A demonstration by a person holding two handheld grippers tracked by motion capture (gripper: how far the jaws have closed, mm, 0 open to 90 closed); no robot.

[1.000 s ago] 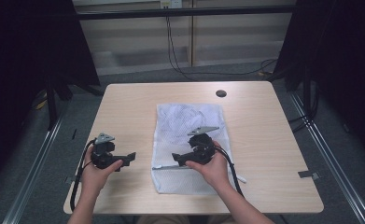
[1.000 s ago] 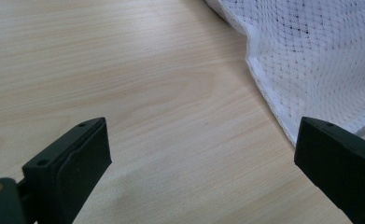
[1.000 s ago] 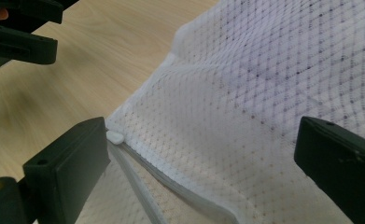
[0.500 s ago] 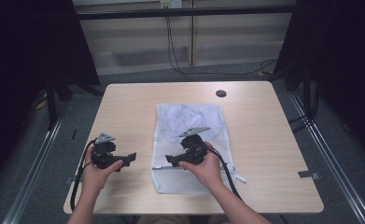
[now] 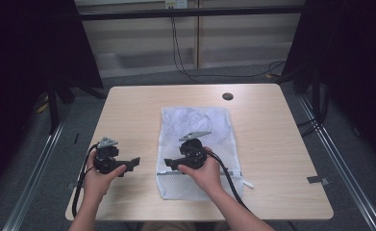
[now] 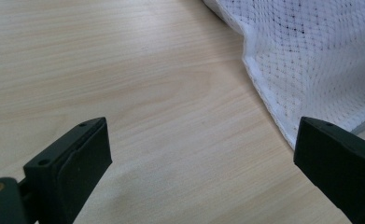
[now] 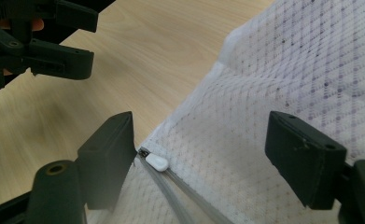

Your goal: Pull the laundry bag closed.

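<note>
A white mesh laundry bag [image 5: 202,125] lies flat in the middle of the wooden table [image 5: 272,144]. Its grey zipper [image 7: 180,198] runs across the near end and ends at a small white pull [image 7: 156,162] at the bag's left edge. My right gripper [image 5: 169,165] points left, low over that corner. Its jaws [image 7: 201,140] have just been closing and stand open, with the pull between them close to the left jaw and no pad pressing on it. My left gripper [image 5: 135,162] rests wide open [image 6: 203,135] over bare wood just left of the bag [image 6: 311,56].
A black round grommet [image 5: 227,96] sits in the table's far side. A small white tab [image 5: 248,184] sticks out at the bag's near right. Cables trail from both grippers toward the near edge. My left gripper [image 7: 54,44] is close ahead in the right gripper view.
My right gripper has slid left across the bag to its left edge, near the zipper end. The left gripper has stayed in place.
</note>
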